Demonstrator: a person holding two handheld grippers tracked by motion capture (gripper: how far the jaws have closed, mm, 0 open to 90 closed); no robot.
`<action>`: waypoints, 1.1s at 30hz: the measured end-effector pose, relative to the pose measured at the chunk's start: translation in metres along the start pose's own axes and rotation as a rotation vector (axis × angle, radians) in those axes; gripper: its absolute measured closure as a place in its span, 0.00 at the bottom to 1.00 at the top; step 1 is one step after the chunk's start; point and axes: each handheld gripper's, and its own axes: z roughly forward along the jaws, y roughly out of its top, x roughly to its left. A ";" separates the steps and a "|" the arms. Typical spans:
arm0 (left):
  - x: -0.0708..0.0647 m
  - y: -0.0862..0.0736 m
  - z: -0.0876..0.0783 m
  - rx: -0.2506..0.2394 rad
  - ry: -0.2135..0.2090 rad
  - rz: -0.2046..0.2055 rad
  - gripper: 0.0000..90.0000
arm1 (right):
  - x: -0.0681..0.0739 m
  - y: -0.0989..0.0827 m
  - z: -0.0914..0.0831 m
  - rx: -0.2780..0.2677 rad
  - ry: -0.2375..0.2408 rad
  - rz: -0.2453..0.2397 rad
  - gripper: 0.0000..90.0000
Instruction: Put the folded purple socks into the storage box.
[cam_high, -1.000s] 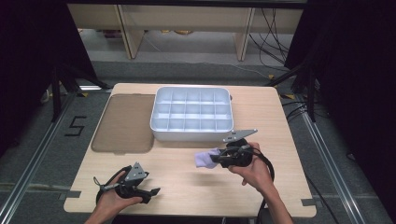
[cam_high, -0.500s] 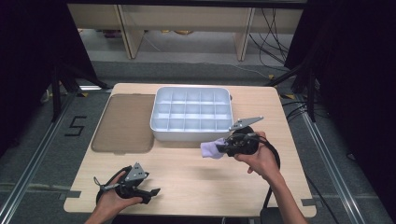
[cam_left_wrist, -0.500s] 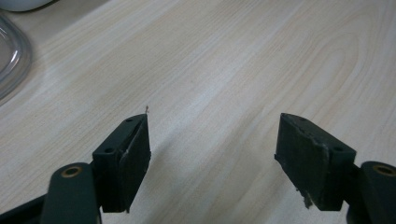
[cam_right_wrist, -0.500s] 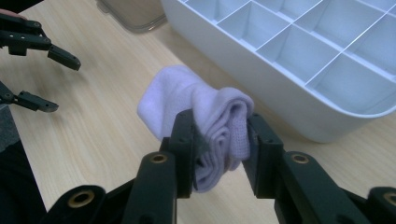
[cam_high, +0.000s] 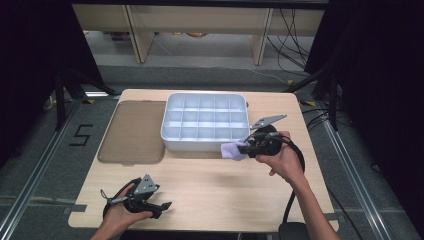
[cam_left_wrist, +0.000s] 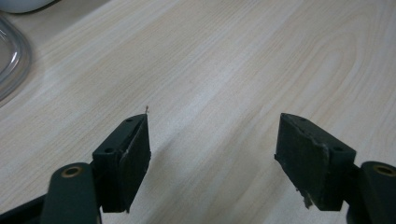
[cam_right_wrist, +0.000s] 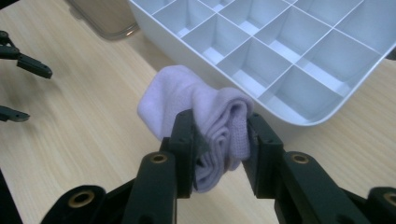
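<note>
The left gripper (cam_high: 162, 206) sits near the front edge of the pale wooden table (cam_high: 225, 185), its jaws wide with nothing between them. Past a big bare stretch of table, the right gripper (cam_right_wrist: 219, 140) squeezes a soft folded light-purple sock (cam_right_wrist: 201, 107). The sock hangs just beside the near rim of the white plastic box with many square pockets (cam_right_wrist: 299, 51).

Lid (cam_high: 134, 131) lies left of tray (cam_high: 205, 141); touching.

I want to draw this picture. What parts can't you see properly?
- Folded cloth: in the right gripper view its middle is pinched behind the fingers.
- White tray: cut off by that view's top and right edges.
- Clear lid: cut off at the left gripper view's edge.
</note>
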 end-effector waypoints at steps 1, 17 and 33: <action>0.000 0.000 0.001 -0.004 0.004 -0.015 0.29 | -0.003 0.003 -0.001 0.000 -0.016 0.000 0.76; 0.001 0.000 0.000 -0.002 0.013 -0.008 0.25 | -0.023 0.027 -0.009 0.025 -0.093 0.028 0.76; 0.001 0.000 0.000 0.000 0.014 -0.007 0.25 | -0.047 0.044 0.007 0.070 -0.155 0.066 0.76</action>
